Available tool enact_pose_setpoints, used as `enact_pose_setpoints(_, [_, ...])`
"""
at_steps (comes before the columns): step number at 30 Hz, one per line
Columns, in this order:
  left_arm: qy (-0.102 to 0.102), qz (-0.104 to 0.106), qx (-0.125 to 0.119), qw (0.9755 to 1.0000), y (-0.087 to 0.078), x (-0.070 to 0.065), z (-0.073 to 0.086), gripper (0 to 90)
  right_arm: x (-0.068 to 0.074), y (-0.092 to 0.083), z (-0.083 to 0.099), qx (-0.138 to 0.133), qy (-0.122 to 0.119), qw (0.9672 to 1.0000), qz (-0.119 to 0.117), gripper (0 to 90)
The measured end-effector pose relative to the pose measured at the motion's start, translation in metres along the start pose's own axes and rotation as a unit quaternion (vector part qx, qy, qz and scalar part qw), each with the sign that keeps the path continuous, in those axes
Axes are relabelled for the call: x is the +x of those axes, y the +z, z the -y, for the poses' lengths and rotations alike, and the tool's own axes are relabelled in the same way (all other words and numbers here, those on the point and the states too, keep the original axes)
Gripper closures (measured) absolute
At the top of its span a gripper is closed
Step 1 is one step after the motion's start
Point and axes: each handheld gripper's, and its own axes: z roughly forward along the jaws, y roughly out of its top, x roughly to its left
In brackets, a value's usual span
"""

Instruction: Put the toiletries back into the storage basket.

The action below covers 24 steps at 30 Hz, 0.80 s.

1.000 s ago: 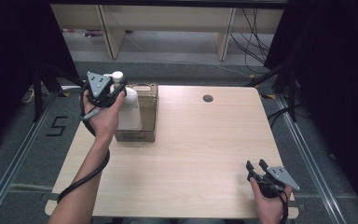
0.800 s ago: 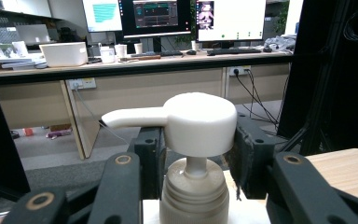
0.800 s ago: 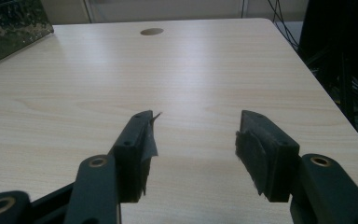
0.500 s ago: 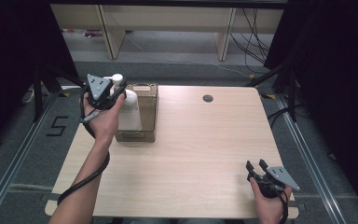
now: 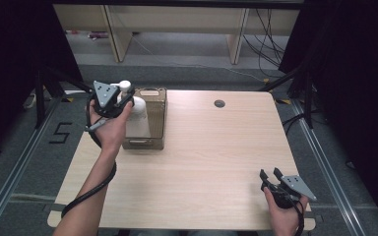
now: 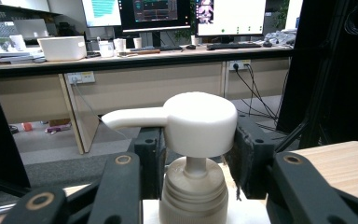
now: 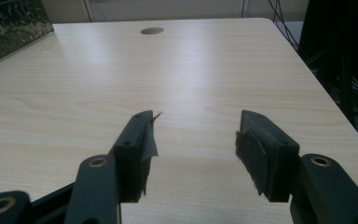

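Observation:
A white pump bottle (image 5: 138, 117) stands upright over the left part of a brown open-topped box (image 5: 156, 107) at the table's far left. My left gripper (image 5: 127, 101) is shut on the bottle's neck, just under the pump head (image 6: 196, 120); its jaws press on both sides in the left gripper view. Whether the bottle's base rests in the box is hidden. My right gripper (image 5: 270, 175) rests near the table's front right corner, open, with nothing between its jaws (image 7: 196, 135).
The light wooden table (image 5: 216, 147) has a round cable hole (image 5: 219, 103) at its far middle, also in the right gripper view (image 7: 152, 31). A corner of the box (image 7: 9, 28) shows far left there. Desks and cables lie beyond the far edge.

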Motion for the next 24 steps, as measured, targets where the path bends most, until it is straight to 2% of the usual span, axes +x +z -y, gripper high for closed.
enact_pose_setpoints(24, [-0.010, -0.003, 0.010, 0.9999, -0.001, 0.001, 0.015, 59.2, 0.000, 0.000, 0.000, 0.004, 0.001, 1.0000, 0.000, 46.4])
